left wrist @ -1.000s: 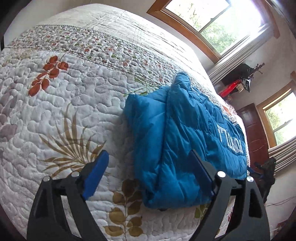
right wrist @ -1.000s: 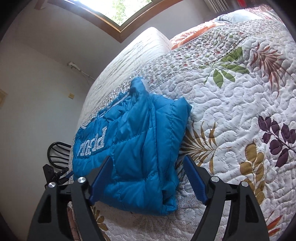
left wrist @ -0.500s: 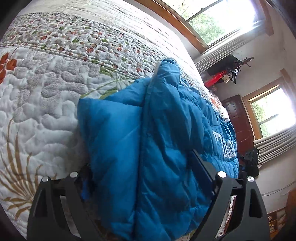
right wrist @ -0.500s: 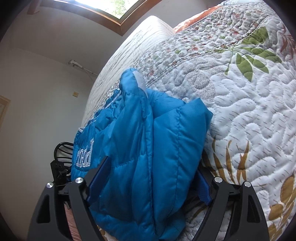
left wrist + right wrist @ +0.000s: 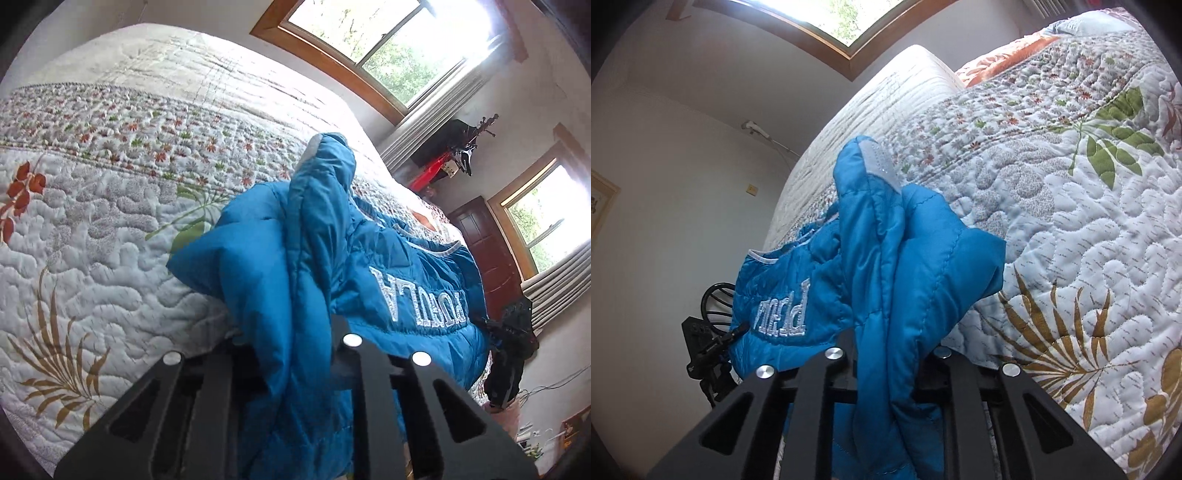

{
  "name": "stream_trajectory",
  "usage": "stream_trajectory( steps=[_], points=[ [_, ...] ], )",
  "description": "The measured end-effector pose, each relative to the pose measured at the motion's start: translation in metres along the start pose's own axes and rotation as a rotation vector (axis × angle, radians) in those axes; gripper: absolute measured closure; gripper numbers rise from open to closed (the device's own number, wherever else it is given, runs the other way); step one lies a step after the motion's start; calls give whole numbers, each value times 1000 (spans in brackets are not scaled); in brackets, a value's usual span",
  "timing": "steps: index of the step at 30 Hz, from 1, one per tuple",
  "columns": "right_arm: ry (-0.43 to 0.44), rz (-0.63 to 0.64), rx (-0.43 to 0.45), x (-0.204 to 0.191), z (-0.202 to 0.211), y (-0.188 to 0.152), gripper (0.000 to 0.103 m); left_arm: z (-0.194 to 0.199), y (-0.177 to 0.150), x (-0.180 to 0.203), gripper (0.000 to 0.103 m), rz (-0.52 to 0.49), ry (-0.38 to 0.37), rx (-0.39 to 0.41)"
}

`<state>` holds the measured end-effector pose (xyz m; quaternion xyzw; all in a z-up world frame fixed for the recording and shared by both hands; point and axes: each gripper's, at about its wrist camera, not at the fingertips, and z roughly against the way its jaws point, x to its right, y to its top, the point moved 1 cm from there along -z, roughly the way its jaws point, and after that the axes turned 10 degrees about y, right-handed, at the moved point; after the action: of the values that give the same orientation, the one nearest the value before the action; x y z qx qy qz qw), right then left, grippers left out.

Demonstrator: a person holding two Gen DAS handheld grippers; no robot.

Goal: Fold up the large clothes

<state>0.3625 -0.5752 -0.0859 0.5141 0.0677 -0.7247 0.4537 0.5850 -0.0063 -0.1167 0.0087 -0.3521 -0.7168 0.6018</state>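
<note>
Quilted bed (image 5: 92,240) | both tongs — left tongs (image 5: 295,354), right tongs (image 5: 886,369) — just clamped shut on blue jacket (image 5: 369,266) near bed's edge | grasp made, fold can start

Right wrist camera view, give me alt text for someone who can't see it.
A black two-finger tool is shut on a bunched fold of a blue quilted jacket, its jaws having just closed on the fabric. The jacket lies on a white floral quilt, with white embroidered lettering at left.

Bright daylight pours through the windows (image 5: 388,55), blown-out glare there; fisheye edges curve and darken.
</note>
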Motion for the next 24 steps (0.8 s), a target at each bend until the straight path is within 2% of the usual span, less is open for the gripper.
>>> stream_trajectory(
  steps=[4,7,11,14,20,24],
  points=[
    [5,73,4,-35,14,-11,89,35,-5,14,90,-27,6,65],
    [27,139,5,-67,27,-28,89,74,-18,8,90,-33,-2,95],
    [65,208,-21,-102,44,-63,89,128,-50,-2,90,-54,31,101],
    [80,239,-74,-123,46,-96,89,169,-83,-18,89,-41,62,81],
    [106,236,-180,-138,32,-160,89,228,-152,-53,88,-11,125,68],
    [87,186,-223,-127,22,-190,89,233,-188,-78,87,-6,157,41]
  ],
)
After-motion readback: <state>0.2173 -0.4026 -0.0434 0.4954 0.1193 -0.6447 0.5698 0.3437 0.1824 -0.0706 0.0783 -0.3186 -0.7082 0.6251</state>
